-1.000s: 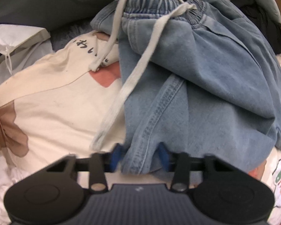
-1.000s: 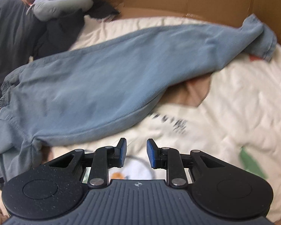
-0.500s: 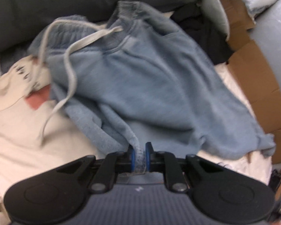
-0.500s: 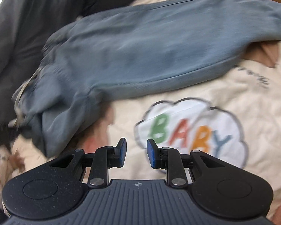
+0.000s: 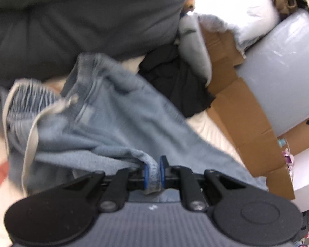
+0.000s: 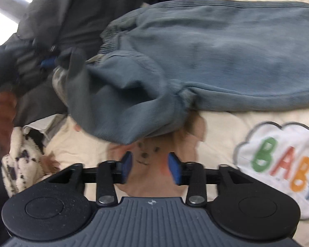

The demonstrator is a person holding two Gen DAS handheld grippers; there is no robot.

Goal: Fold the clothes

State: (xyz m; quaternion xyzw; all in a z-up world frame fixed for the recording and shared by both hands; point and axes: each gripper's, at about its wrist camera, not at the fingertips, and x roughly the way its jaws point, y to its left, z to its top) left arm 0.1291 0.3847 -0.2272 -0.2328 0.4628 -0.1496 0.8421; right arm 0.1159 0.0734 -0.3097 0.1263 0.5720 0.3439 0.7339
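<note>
Sweatpants (image 6: 226, 57) leg lies crosswise (waistband left); left gripper (image 5: 153, 171) clamps hem.

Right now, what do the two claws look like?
Both look alike: the left claw and right claw have black jointed fingers tipped with blue pads, silver pivot screws, two round black discs, and a ribbed grey body bearing a small white mark. No cables show.

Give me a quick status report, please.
Left gripper shut on blue sweatpants hem. Right gripper open, jaws just widened, nothing between. Nothing blocking.
</note>
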